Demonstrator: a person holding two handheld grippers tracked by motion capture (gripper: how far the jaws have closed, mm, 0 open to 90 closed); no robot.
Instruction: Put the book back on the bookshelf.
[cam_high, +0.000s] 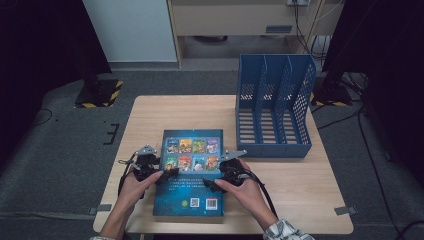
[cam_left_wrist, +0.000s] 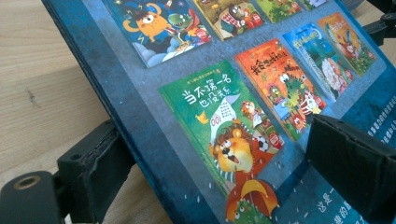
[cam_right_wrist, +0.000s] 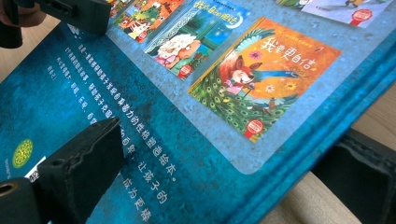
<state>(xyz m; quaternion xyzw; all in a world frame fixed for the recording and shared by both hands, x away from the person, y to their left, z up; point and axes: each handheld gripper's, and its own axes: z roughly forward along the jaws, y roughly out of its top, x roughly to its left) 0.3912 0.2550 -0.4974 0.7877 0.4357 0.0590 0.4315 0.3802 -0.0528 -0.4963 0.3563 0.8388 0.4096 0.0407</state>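
Wood table: book flat, L gripper clamps its 9 o'clock edge, R gripper 3 o'clock edge.

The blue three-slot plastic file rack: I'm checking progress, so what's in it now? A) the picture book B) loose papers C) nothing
C: the blue three-slot plastic file rack stands with bare slots, while the blue picture book lies flat on the wooden table, a gripper at each side edge.
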